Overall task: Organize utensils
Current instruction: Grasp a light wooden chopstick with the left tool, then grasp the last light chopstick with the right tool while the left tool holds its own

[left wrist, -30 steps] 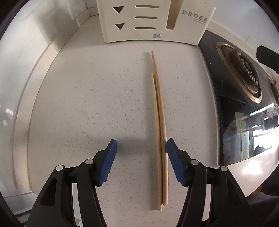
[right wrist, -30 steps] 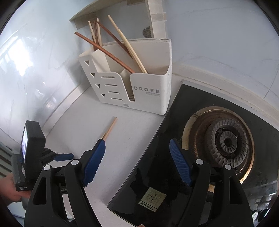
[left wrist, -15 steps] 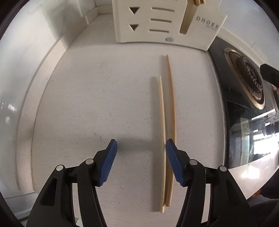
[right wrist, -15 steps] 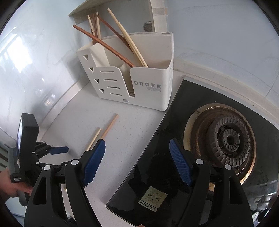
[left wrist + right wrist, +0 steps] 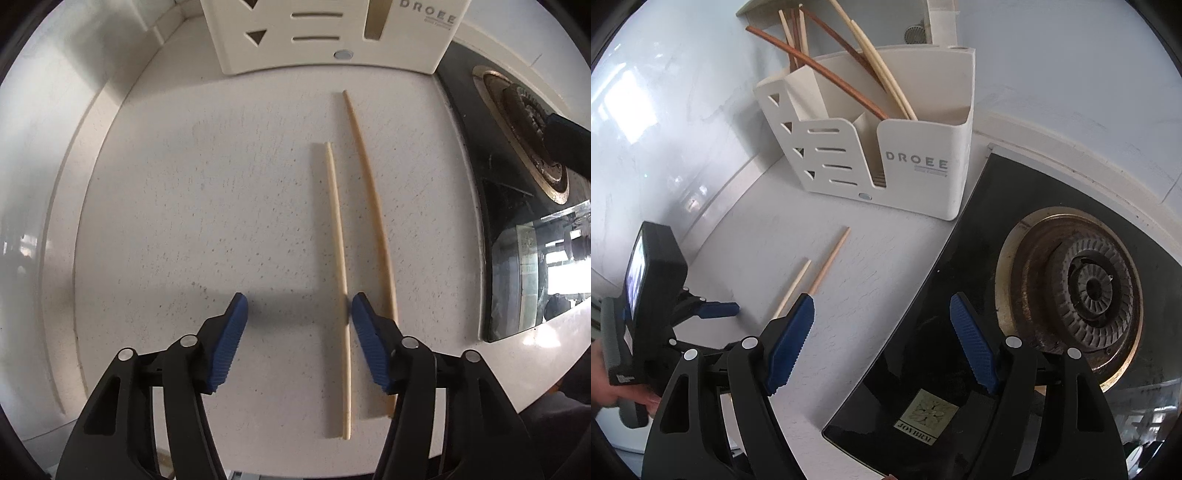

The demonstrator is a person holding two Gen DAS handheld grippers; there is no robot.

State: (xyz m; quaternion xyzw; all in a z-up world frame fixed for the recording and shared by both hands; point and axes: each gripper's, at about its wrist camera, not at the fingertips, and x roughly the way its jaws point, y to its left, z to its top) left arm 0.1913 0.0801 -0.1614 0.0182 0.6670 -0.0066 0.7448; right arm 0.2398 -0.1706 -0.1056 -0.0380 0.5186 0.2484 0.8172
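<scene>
Two pale chopsticks [image 5: 338, 266] lie slightly apart on the counter [image 5: 184, 221].

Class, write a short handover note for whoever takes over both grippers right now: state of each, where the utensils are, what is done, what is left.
Left gripper: open, jaws just closing, low over the counter; pale chopstick between them, not gripped. Darker chopstick lies outside its right finger.
Right gripper: open, empty, above the stove edge.
Done: several chopsticks in the holder.
Left: grip both loose chopsticks, put them in the holder.

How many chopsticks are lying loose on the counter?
2. A pale chopstick lies between the left gripper's fingers; a darker, longer chopstick lies just outside them, toward the stove. Others stand in the holder.
</scene>
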